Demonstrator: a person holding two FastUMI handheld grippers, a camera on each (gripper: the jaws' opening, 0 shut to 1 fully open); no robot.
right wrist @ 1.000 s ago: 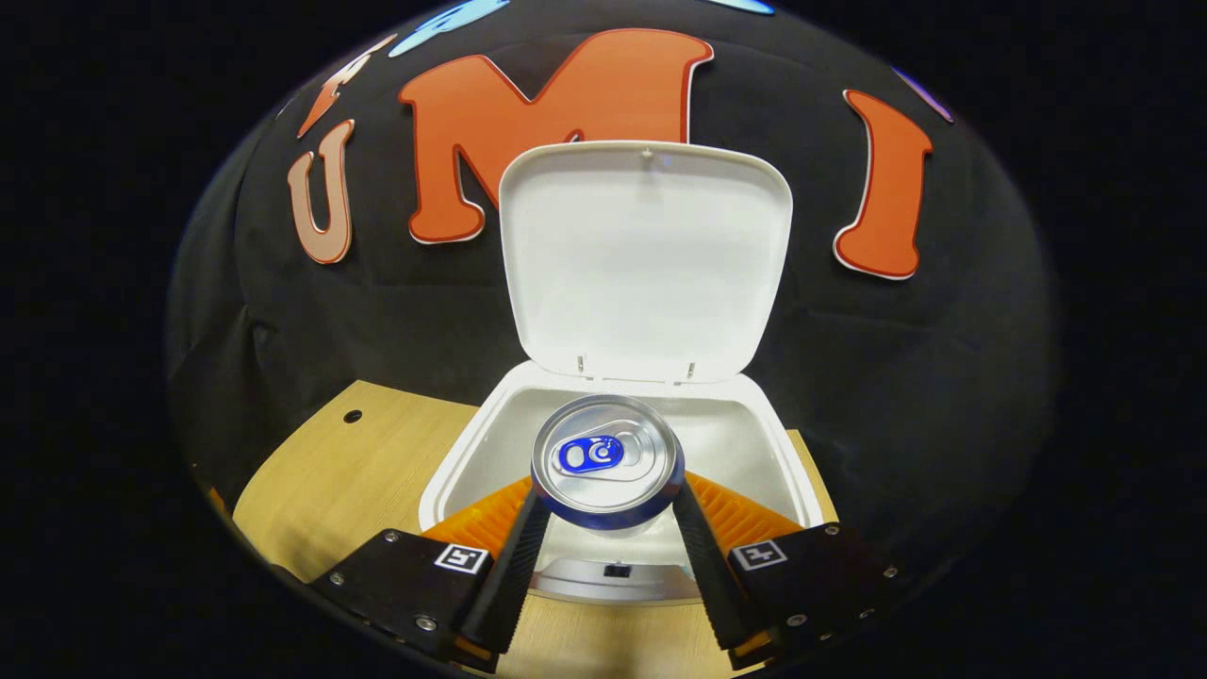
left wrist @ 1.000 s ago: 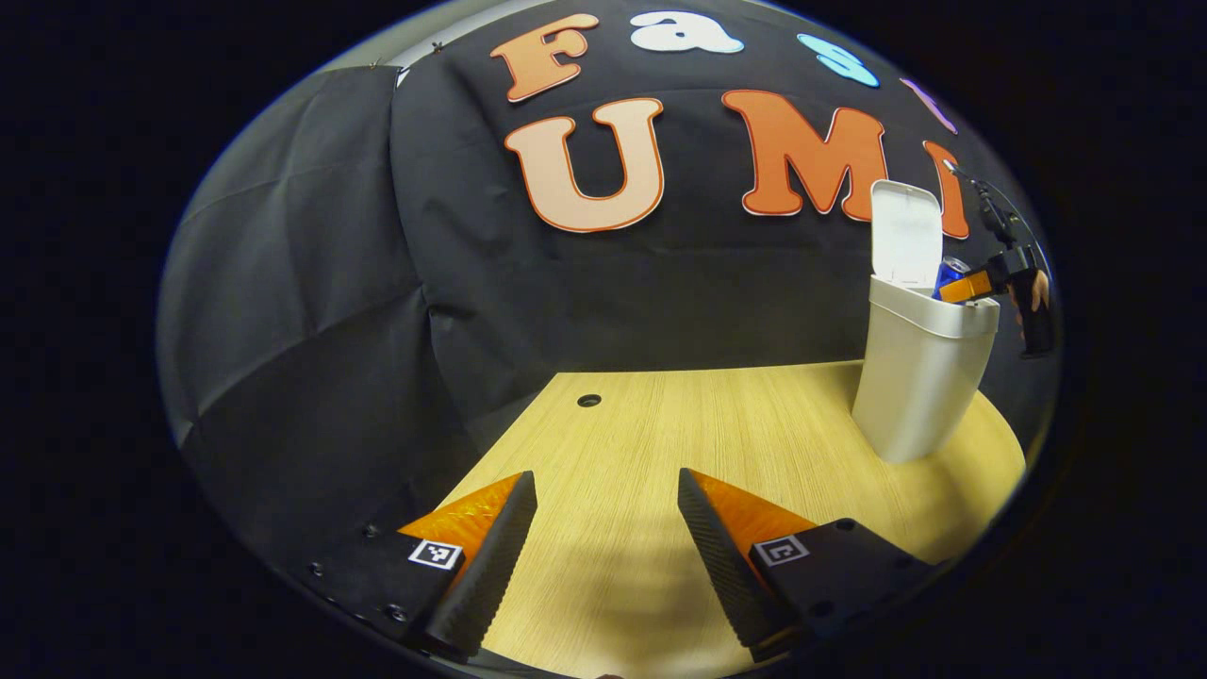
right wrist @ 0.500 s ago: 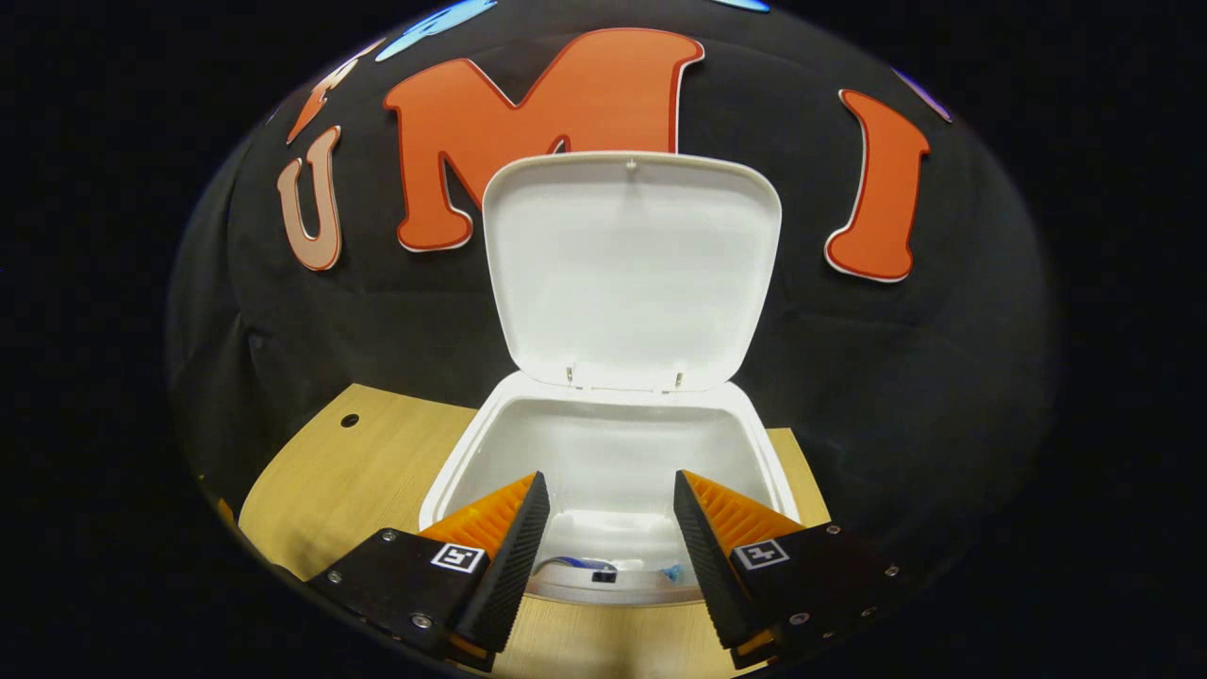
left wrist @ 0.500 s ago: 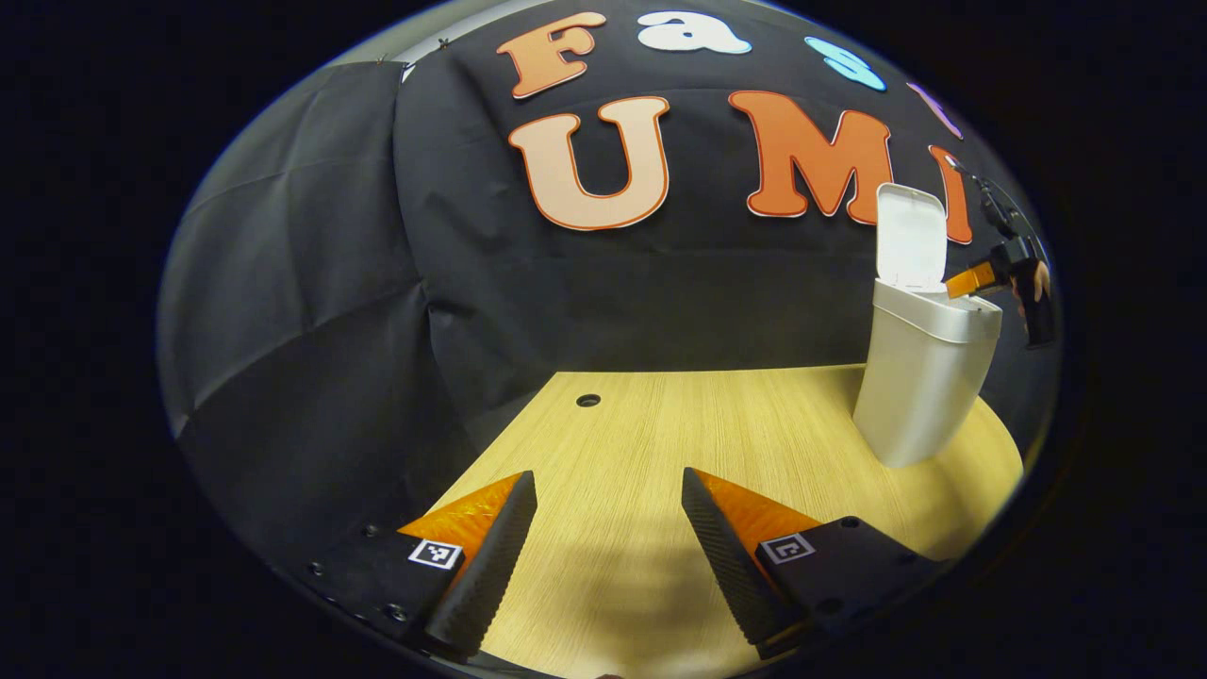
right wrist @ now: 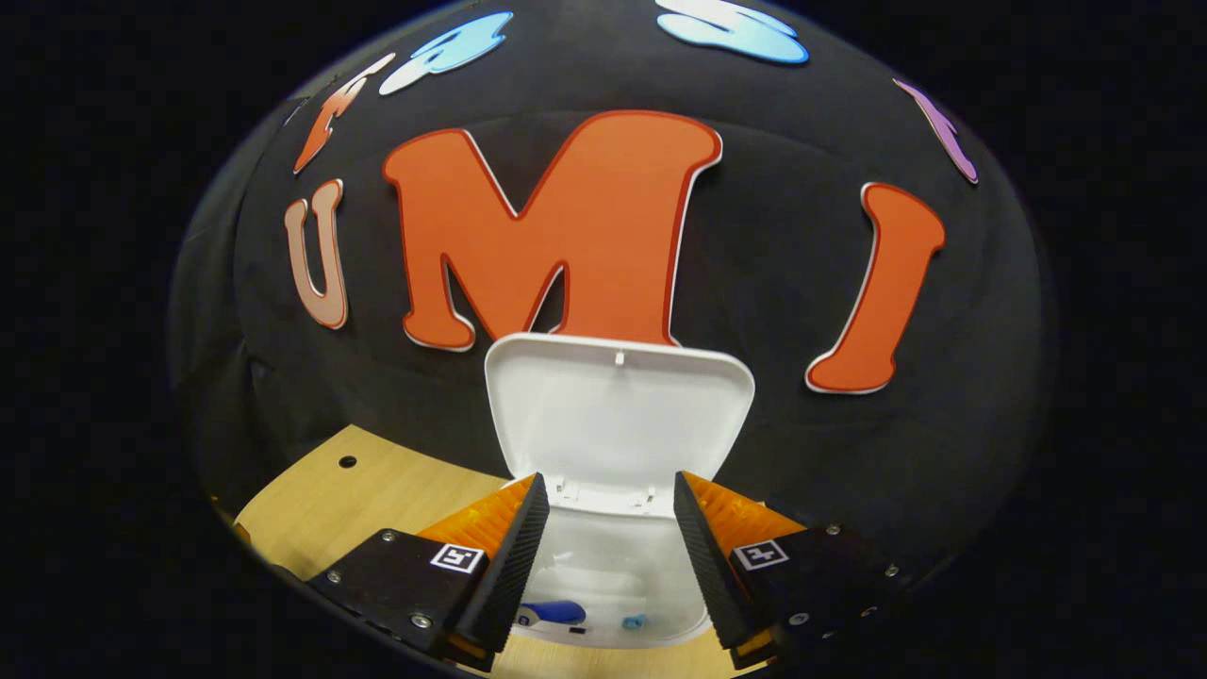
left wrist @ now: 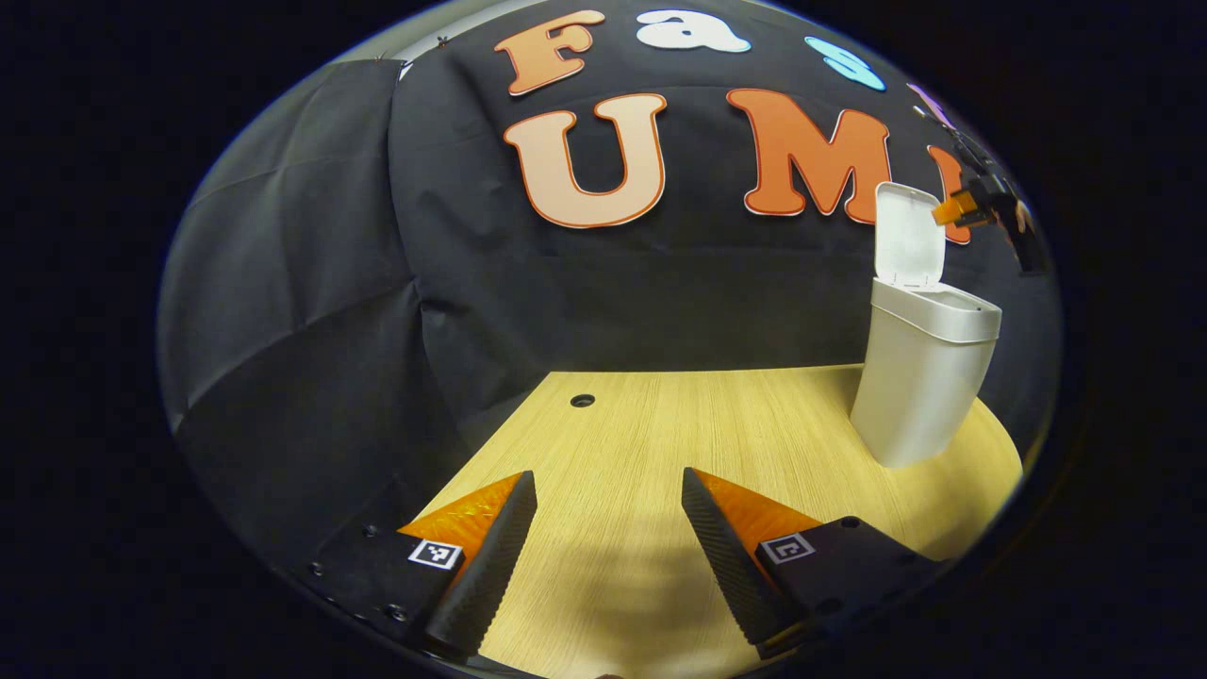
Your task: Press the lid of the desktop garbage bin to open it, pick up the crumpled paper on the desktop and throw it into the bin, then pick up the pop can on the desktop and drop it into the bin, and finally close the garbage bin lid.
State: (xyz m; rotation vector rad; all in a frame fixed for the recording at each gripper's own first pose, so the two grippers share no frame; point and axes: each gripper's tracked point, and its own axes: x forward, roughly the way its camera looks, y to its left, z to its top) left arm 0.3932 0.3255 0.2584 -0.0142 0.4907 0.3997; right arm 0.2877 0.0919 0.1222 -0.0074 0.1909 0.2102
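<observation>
Starting at the left, I am holding the left gripper low over the wooden desktop, its fingers spread wide and gripping nothing. Further right in the left gripper view, the garbage bin is standing near the desktop's right edge, with its lid hinged upright against the booth wall. The right gripper is hovering beside the lid's top edge, apart from it as far as I can tell.

In the right gripper view, I am looking down along the right gripper, whose fingers are parted wide and empty, with the open bin directly below. Something blue, likely the pop can, is lying at the bottom.

I am judging the lid to be thin, light, stiff plastic, smooth and somewhat slippery; it is white, a rounded rectangle with a small latch tab at its top rim. I would not pinch it: pushing its upper edge forward and down should swing it shut.
</observation>
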